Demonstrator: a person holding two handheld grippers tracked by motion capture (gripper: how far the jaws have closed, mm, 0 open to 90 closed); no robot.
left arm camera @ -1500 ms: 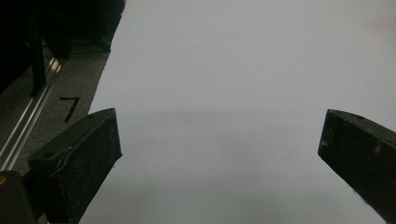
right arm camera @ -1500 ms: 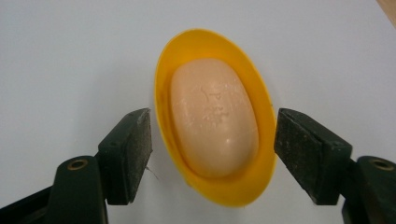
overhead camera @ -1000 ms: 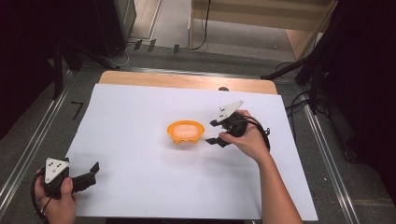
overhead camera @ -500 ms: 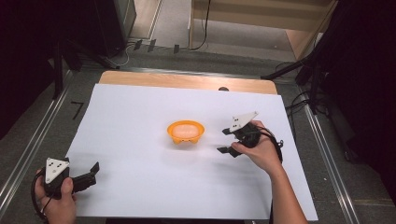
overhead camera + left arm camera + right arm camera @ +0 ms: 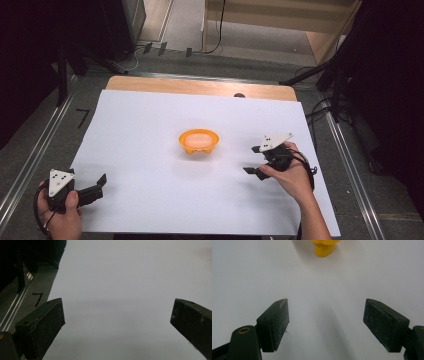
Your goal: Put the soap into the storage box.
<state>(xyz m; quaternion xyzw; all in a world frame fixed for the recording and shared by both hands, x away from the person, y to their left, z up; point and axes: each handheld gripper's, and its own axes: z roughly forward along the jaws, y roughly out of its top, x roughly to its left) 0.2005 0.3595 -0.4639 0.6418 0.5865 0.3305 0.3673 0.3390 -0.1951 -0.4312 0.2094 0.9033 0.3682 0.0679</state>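
Observation:
An orange bowl (image 5: 199,141) with small feet stands near the middle of the white sheet (image 5: 150,115). Its lower part (image 5: 325,247) peeks in at the top edge of the right gripper view. My right gripper (image 5: 253,159) hovers to the right of the bowl, apart from it; its jaws are opening with nothing between them (image 5: 325,322). At the sheet's near left corner my left gripper (image 5: 102,180) rests in a hand, jaws spread wide over bare sheet (image 5: 117,322).
A bare wooden strip (image 5: 200,87) runs along the table's far edge. Metal rails (image 5: 30,160) flank the sheet on both sides, and cables (image 5: 325,112) lie past the right rail. A black mark (image 5: 37,298) sits on the grey surface left of the sheet.
My right gripper has drawn away from the bowl toward the right and a little nearer, and its jaws have spread. The left gripper has stayed put.

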